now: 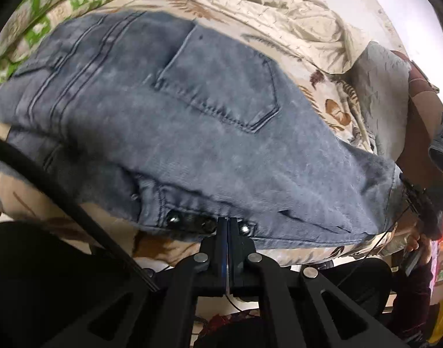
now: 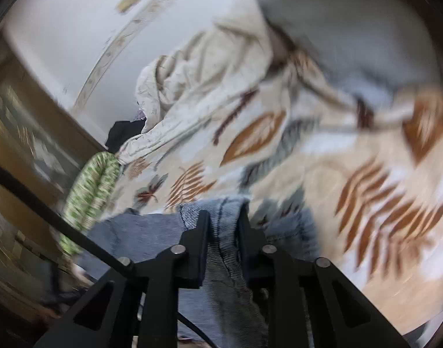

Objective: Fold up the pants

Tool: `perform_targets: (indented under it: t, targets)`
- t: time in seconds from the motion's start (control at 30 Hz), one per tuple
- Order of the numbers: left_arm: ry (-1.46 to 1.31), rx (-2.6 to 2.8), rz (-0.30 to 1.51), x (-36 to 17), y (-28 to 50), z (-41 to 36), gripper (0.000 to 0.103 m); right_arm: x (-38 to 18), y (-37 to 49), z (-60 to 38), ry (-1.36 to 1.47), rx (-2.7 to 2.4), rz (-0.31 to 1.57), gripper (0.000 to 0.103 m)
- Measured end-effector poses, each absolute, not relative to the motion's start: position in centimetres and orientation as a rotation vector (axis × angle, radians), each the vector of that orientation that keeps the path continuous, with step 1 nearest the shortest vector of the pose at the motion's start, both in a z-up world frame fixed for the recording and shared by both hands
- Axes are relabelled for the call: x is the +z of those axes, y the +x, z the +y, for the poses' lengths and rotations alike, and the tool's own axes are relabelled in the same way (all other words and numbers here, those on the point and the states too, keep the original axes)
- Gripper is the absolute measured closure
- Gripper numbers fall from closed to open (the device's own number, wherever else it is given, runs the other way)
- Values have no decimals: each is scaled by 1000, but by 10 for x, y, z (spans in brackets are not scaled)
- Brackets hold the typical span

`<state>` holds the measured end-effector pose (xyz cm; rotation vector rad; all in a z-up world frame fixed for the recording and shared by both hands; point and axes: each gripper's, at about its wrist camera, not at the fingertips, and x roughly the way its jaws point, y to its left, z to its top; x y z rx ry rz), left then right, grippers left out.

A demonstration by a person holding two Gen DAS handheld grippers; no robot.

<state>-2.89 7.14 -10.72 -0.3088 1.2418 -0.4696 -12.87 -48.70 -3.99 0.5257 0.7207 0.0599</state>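
Left wrist view. One pair of grey-blue denim pants (image 1: 175, 121) lies spread on a bed covered by a leaf-print sheet (image 1: 334, 107). One back pocket (image 1: 221, 81) faces up, near the middle of the pants. The waistband runs along the near edge, where three metal studs (image 1: 173, 219) show in a row. The long axis of the pants runs from upper left to lower right across the view. The left gripper (image 1: 228, 226) is pinched tight on the waistband edge, beside the studs, its jaws together with no visible gap. One crumpled cream cloth (image 1: 279, 8) lies beyond the pants; one green-patterned cloth (image 1: 32, 26) lies beyond their left end. A second gripper, dark and partly cut off, is at the right end of the pants; its state cannot be told from here.

Right wrist view. The picture is motion-blurred. The right gripper (image 2: 223, 223) is clamped on a bunched fold of the pants (image 2: 221, 261), denim filling the gap between the jaws and hanging below them. Beyond the pants the sheet (image 2: 308, 174) shows rust-coloured leaves, with the cream cloth (image 2: 192, 72) heaped farther back and the green cloth (image 2: 91, 185) to the left of the pants.

This view alone shows a white wall behind the bed. Only the left wrist view shows the pocket, the studs and the pants' full spread.
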Motion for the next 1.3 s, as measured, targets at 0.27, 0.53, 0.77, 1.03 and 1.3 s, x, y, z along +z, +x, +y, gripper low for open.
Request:
perform_targets:
  t: [0.27, 0.53, 0.77, 1.03, 1.3]
  targets:
    - [-333, -417, 1167, -86, -17, 78, 103, -87, -125, -494, 318, -210, 901, 89]
    - [-449, -360, 1221, -96, -2, 84, 102, -68, -149, -486, 492, -86, 799, 72]
    - [-402, -353, 1190, -76, -10, 81, 102, -71, -137, -402, 436, 155, 812, 70]
    - [-262, -334, 1011, -44, -10, 70, 101, -86, -102, -320, 380, 334, 883, 68]
    - [-194, -346, 1092, -83, 23, 41, 101, -110, -70, -292, 400, 368, 961, 68]
